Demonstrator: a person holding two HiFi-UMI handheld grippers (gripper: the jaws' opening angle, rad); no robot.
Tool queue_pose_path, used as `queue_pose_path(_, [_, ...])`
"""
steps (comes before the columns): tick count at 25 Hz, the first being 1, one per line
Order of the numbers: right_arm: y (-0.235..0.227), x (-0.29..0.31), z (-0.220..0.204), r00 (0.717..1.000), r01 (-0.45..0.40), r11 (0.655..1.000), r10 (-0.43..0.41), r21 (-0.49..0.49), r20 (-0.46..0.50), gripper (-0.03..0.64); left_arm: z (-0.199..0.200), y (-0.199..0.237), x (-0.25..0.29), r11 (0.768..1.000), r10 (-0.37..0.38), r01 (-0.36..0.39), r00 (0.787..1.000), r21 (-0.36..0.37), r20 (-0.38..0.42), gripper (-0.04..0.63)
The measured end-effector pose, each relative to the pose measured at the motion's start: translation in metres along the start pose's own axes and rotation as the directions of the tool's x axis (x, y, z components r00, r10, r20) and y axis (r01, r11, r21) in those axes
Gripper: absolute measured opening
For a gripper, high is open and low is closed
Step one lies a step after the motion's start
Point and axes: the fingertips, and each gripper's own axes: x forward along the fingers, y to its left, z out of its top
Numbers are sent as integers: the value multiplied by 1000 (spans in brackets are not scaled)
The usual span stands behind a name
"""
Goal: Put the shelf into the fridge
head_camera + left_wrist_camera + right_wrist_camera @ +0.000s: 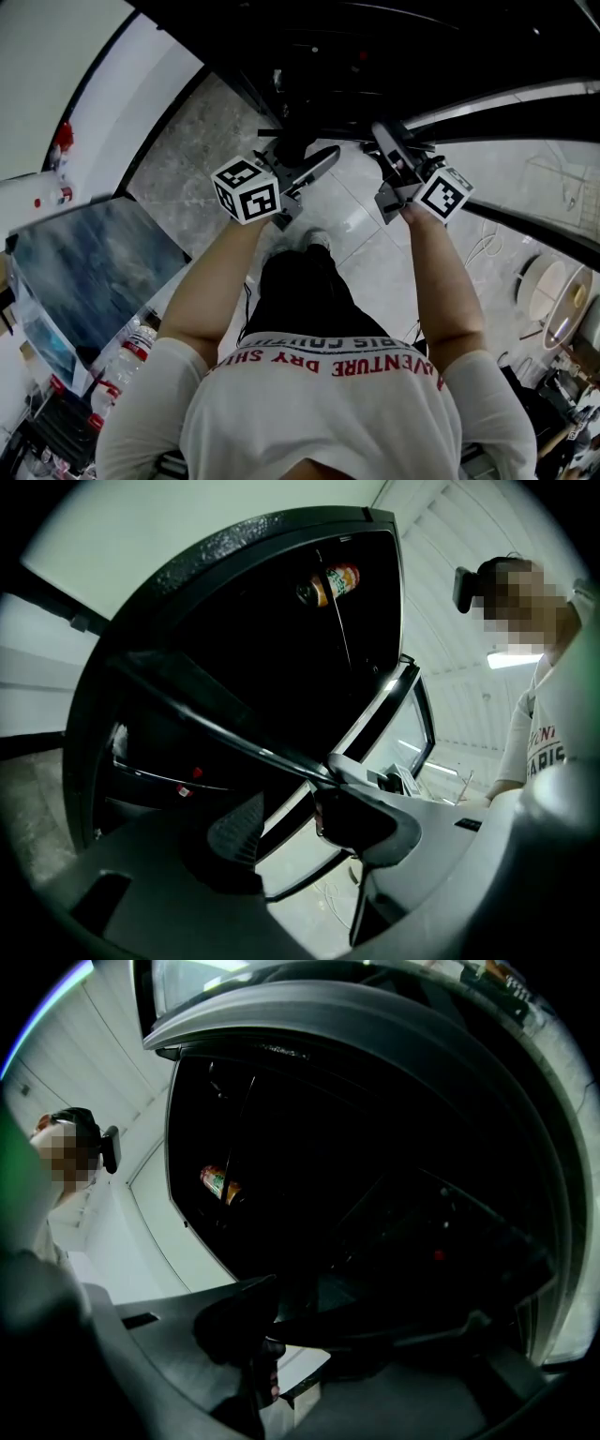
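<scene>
The fridge stands open in front of me, its inside dark, with an orange bottle high up in it. The shelf is a glass pane in a dark frame, tilted at the fridge mouth. My left gripper is open; the shelf's edge runs between its jaws and the ribbed pad stands off it. My right gripper is shut on the shelf's dark frame at a corner. In the head view the left gripper and right gripper both point into the fridge.
Pale floor tiles lie below the grippers. A blue-grey panel and water bottles are at the lower left. White round things stand at the right. The orange bottle also shows in the right gripper view.
</scene>
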Motion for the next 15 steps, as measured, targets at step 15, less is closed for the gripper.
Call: queue_pose_path(15, [0, -3, -4, 1000, 17, 1000, -17, -14, 4, 137, 4, -23, 41, 999, -35, 34, 999, 30, 20, 132])
